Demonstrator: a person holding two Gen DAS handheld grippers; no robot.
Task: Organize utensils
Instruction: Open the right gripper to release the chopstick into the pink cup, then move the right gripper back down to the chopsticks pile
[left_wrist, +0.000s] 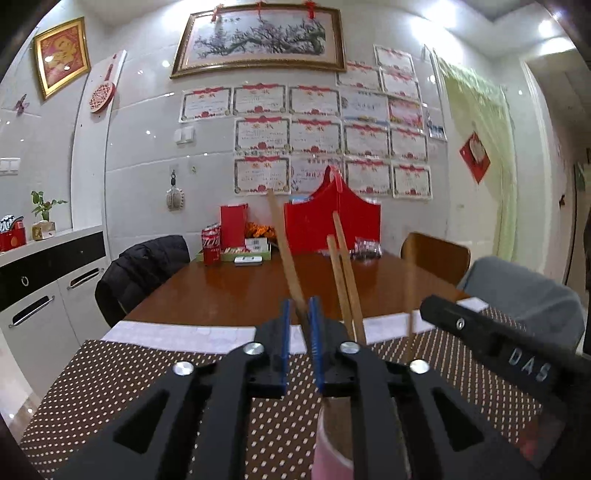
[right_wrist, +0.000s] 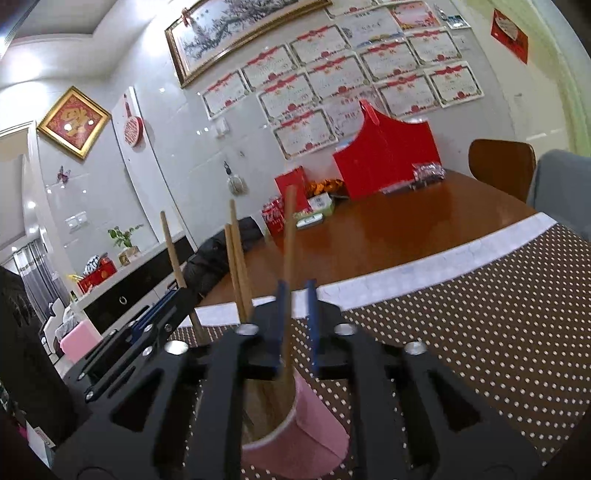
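Two grippers, left (left_wrist: 300, 314) and right (right_wrist: 297, 295), are releasing one chopstick each, (left_wrist: 286, 251) and (right_wrist: 289, 236), into the pink cup (right_wrist: 306, 424), jaws parted, pads loose; next, seemingly, both must lift clear without tipping it.

Four wooden chopsticks (right_wrist: 236, 266) upright, leaning, in pink cup (right_wrist: 299, 424) on dotted mat.

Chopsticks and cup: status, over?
Left gripper open, one chopstick between its fingers. Right gripper open around another chopstick. Both chopsticks in the pink cup, two more inside. Nothing in the way.
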